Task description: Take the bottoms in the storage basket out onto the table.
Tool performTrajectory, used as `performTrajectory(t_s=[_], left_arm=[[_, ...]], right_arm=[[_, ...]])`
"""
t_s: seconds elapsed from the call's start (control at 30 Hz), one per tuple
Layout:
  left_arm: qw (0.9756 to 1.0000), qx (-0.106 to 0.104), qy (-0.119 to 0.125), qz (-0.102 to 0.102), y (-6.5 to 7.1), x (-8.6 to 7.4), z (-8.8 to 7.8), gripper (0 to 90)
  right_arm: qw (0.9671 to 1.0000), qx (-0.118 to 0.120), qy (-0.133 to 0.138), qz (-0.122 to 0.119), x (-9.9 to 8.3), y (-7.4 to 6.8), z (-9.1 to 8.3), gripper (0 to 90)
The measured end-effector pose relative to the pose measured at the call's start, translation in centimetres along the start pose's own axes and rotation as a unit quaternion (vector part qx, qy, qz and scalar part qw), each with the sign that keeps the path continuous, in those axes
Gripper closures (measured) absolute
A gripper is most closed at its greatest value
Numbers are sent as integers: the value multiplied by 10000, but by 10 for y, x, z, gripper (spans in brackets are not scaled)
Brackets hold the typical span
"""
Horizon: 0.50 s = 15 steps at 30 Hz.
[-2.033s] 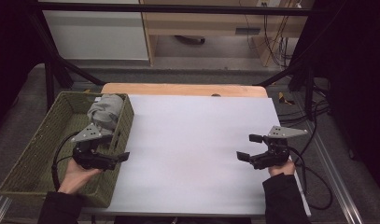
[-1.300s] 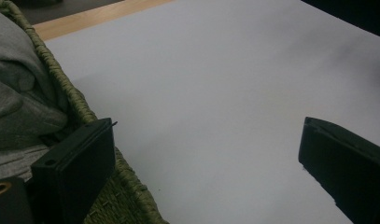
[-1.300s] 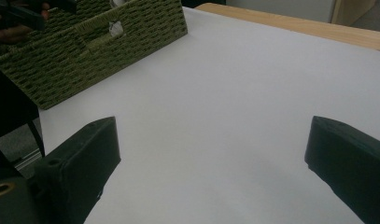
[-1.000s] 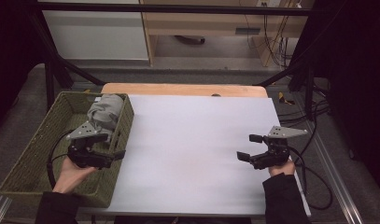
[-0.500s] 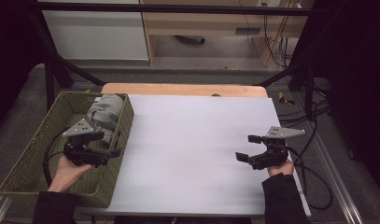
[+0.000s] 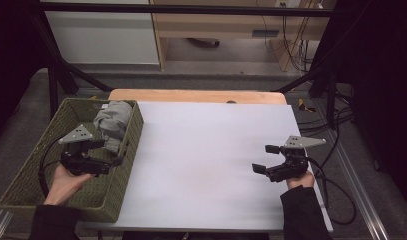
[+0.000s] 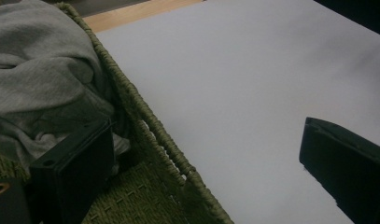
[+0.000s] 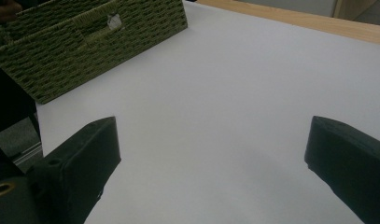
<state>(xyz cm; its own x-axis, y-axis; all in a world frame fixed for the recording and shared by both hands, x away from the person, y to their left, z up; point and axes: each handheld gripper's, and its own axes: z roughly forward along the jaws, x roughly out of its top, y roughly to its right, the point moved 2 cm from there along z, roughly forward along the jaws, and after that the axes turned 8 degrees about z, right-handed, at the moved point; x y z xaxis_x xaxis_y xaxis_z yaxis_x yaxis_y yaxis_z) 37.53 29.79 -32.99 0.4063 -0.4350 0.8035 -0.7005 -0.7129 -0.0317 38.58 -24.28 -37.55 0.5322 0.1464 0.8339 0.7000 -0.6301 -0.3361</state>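
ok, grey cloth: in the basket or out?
In. The grey cloth lies bunched inside the green basket, at its far end; left tongs open beside it.

Grey cloth (image 6: pixel 112 124) (crumpled, bunched) lies in the green woven basket's (image 6: pixel 28 172) far end.

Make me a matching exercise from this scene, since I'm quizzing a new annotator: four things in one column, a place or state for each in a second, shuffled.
Things:
1. grey cloth
2. woven basket
3. left gripper
4. right gripper

Places or states:
A. open, over the white table near its right side
B. bunched up at the basket's far end
C. open, astride the basket's right wall, one jaw inside
D. standing at the table's left edge

Pairs: 1-B, 2-D, 3-C, 4-A
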Motion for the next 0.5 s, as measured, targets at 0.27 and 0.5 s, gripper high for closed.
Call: performTrajectory(t_s=[0.27,0.5], left_arm=[[10000,74,-41,-52,-7,0,-5,31],[9998,185,-79,-72,-13,1,-12,28]], right_arm=[[10000,-5,-20,-1,0,0,0,39],[10000,-10,-21,0,-1,0,1,40]])
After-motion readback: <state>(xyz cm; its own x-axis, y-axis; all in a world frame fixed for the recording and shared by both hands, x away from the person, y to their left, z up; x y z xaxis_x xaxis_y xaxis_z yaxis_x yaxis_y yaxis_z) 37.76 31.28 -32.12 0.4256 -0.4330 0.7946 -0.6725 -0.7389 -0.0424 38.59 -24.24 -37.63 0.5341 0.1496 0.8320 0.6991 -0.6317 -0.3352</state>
